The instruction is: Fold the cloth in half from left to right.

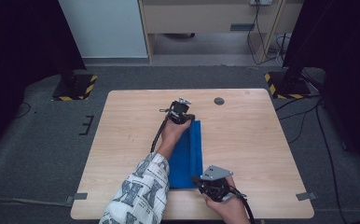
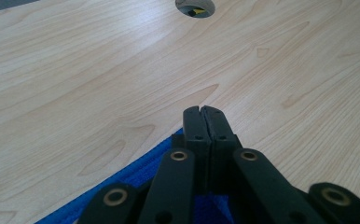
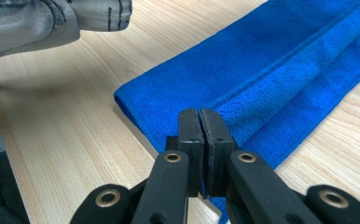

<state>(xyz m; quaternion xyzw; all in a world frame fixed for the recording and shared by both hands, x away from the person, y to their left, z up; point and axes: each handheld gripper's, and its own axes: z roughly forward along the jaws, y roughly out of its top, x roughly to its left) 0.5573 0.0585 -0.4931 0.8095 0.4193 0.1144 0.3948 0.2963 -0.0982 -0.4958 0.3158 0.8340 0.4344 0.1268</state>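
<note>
Your left hand-held gripper [image 1: 188, 117] pinches the blue cloth [image 1: 187, 158] at its 12 o'clock end, the right [image 1: 202, 183] at 6; mid-fold on the worktop [image 1: 252, 140], next carry both edges across together.

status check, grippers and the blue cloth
Left gripper shut on folded blue microfibre cloth, far end. Right gripper shut on near corner. Wooden table around it bare.

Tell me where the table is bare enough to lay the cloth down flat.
The table is bare left of the sleeve, and wider right of the cloth, out to the right edge below the hole. The middle strip is crowded: left gripper at the cloth's far end, right gripper at its near corner.
</note>
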